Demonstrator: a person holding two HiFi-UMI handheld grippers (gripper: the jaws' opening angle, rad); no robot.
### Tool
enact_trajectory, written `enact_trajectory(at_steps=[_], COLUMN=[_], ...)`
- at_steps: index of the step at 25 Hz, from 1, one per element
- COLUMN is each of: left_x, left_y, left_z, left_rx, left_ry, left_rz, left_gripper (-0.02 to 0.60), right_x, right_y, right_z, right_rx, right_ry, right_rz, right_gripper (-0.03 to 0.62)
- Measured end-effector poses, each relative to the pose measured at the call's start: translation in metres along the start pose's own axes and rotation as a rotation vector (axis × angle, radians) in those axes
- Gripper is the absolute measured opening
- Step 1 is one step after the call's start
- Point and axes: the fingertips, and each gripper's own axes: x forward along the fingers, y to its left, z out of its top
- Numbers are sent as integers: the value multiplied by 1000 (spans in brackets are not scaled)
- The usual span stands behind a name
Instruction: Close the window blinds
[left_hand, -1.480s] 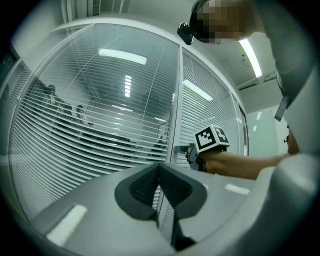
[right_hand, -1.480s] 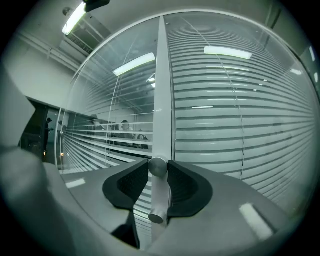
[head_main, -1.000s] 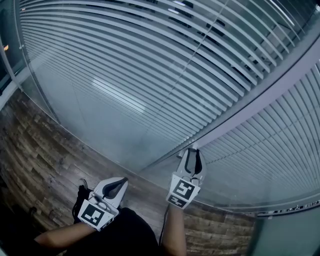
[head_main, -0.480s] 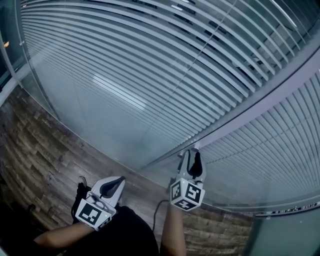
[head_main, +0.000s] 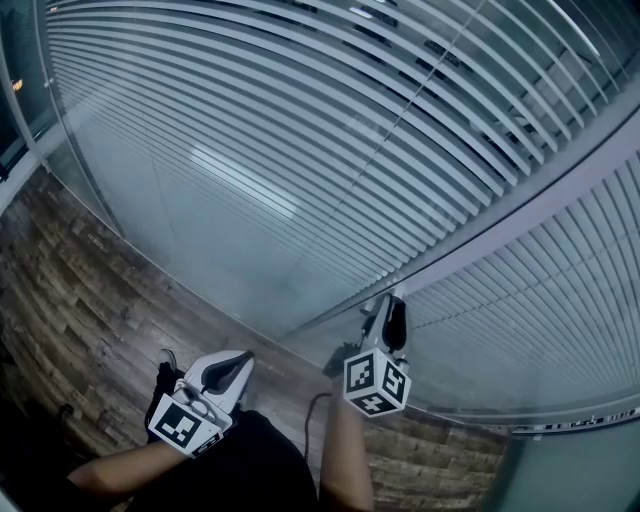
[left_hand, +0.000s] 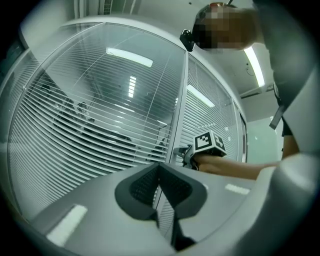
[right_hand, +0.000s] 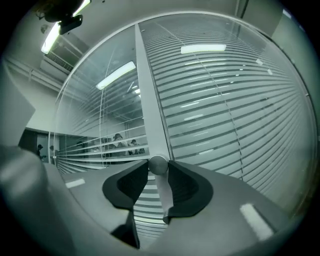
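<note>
Slatted blinds (head_main: 300, 130) hang behind the glass on both sides of a grey frame post (head_main: 520, 205); the slats are tilted, with dark gaps showing higher up. A small round knob (right_hand: 158, 164) sticks out of the post. My right gripper (head_main: 390, 312) is held level against the post, and its jaws have just been closing with the knob between them; both pads now press on it. My left gripper (head_main: 243, 358) hovers lower left, away from the glass, shut and empty. In the left gripper view the right gripper (left_hand: 187, 155) sits at the post.
Wood-look flooring (head_main: 80, 310) runs along the foot of the glass wall. A metal bottom rail (head_main: 560, 420) borders the right panel. Through the gaps in the slats, people (right_hand: 122, 142) sit in the room behind the glass.
My right gripper has rolled on the spot at the knob, its marker cube now showing different faces. The left gripper has stayed where it was.
</note>
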Motion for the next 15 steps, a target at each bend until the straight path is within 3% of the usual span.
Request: enact_trajectory(at_steps=[6,12,15], left_x=[5,4,4], left_y=[-9,-5,-4], left_z=[2,7,-1], left_rx=[11,18,3], left_ry=[-7,-31,-6], left_rz=[-36,-10,-4], left_gripper=[-2,-2,-2], right_x=[0,-1,-1], right_y=[2,3,3], right_z=[-1,0,-1], right_rx=[-64,-235,-352], right_ry=[16,3,10], right_rz=[-7,26,20], right_gripper=[127,127,127])
